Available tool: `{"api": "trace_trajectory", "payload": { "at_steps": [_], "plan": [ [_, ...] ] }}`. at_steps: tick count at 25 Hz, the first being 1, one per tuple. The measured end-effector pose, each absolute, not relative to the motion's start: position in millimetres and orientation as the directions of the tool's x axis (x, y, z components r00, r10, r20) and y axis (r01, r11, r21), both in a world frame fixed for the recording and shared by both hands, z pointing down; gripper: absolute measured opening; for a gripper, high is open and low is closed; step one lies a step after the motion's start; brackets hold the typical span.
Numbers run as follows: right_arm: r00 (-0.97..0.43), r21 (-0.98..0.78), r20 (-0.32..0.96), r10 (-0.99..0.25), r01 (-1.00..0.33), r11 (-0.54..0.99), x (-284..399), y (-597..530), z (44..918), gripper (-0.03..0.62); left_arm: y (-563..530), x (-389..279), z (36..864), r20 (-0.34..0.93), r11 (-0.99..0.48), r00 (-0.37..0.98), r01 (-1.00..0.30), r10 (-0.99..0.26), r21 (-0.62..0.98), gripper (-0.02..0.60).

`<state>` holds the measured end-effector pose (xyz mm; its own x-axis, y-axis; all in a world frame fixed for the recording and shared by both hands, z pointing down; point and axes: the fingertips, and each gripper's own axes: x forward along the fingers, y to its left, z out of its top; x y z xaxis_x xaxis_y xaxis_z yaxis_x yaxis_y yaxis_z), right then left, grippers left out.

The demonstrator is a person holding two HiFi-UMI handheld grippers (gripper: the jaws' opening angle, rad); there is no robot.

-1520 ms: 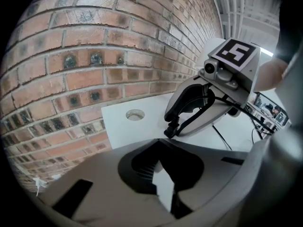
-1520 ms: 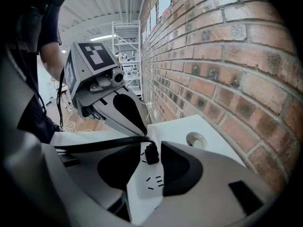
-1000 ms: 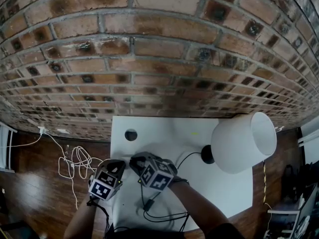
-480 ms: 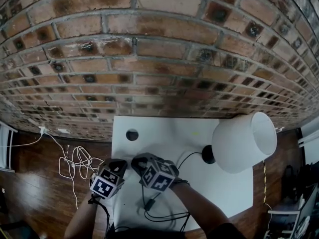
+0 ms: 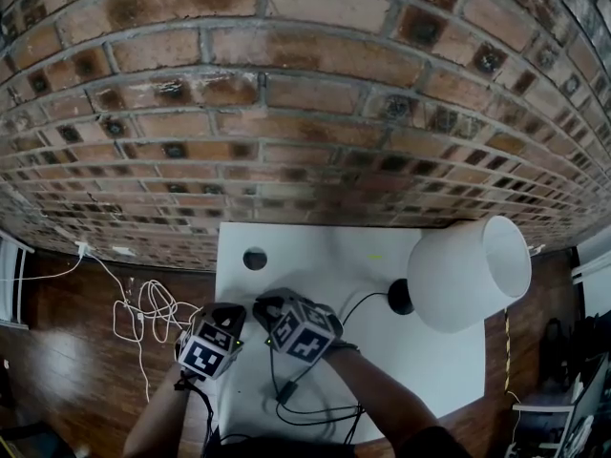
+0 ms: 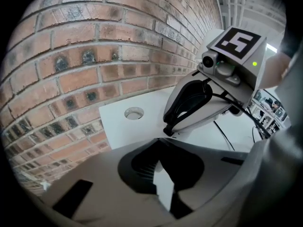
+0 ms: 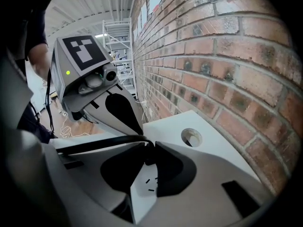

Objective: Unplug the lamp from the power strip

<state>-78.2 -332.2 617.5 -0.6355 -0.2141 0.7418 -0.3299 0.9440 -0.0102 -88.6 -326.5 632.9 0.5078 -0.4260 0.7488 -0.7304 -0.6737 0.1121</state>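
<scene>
1. The right gripper has its jaws pinched on a black plug, directly above the slotted white face of the power strip.
2. The plug's cable leaves it sideways, running roughly level toward the left in the right gripper view. It cannot be told whether the prongs sit in a socket.
3. The strip's long axis runs from the jaw tips back toward that gripper's camera.
4. The left gripper, just beside the right one, is closed on a white body that appears to be the same strip.
5. Both work on the near left part of a white table, near its round hole.
6. The lamp stands at the table's right side, before a brick wall.
</scene>
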Motion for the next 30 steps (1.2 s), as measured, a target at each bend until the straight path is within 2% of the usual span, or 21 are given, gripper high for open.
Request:
{"api": "trace_trajectory", "payload": {
  "at_steps": [14, 30],
  "plan": [
    [-0.698, -0.175, 0.677, -0.234, -0.462, 0.87, -74.6, -335.7, 616.0, 0.071, -327.2, -85.5, 633.4, 0.775, -0.678, 0.48, -0.73, -0.412, 0.091, 0.012],
    [-0.699, -0.12, 0.663, -0.268, -0.452, 0.884, -75.3, -335.2, 613.8, 0.071, -326.8, -84.4, 633.6, 0.8, -0.69, 0.466, -0.718, -0.378, 0.092, 0.013]
  ]
}}
